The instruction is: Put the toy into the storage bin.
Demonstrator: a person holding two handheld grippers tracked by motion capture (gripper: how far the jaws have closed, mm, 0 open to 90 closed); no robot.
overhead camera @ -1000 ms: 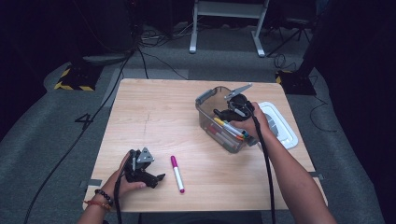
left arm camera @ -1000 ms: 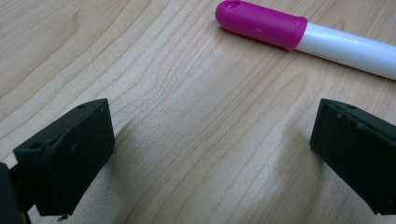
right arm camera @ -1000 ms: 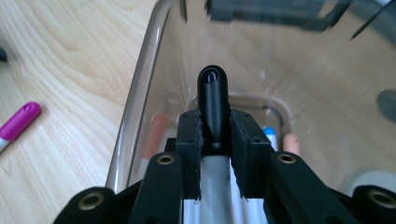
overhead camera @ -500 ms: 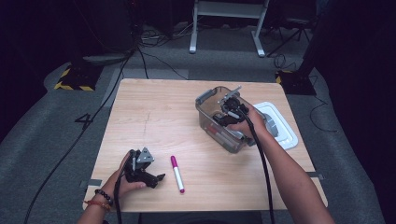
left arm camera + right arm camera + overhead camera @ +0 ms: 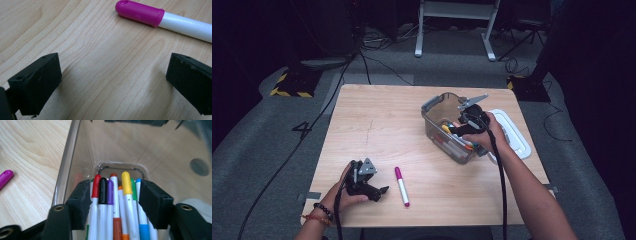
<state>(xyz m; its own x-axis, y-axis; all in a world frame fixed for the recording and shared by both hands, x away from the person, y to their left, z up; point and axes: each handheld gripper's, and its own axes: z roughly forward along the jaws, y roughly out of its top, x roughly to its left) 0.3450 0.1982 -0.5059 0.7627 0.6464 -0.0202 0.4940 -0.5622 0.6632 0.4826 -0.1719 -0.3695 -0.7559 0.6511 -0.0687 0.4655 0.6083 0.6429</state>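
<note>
A clear plastic box [image 5: 435,125] stands right of the table's middle with several coloured markers [image 5: 126,195] lying side by side in it. My right gripper [image 5: 453,131] reaches down into the box. Its jaws have just been opening and now stand open on either side of the bunch of markers [image 5: 456,142], which lies between and under the pads [image 5: 153,200]. A magenta-capped white marker [image 5: 401,186] lies on the table near the front edge. My left gripper [image 5: 380,192] rests open on the wood just left of it, nothing between its fingers [image 5: 40,80]; the marker [image 5: 162,20] lies beyond them.
The box's white lid [image 5: 516,136] lies flat to the right of the box. The wooden table [image 5: 377,120] has bare room at its left and back. Beyond it, cables and a stand's legs [image 5: 454,30] lie on the grey floor.
The right hand has shifted a little over the box, and its gripper now sits lower among the markers. The left hand and the magenta marker have kept still.
</note>
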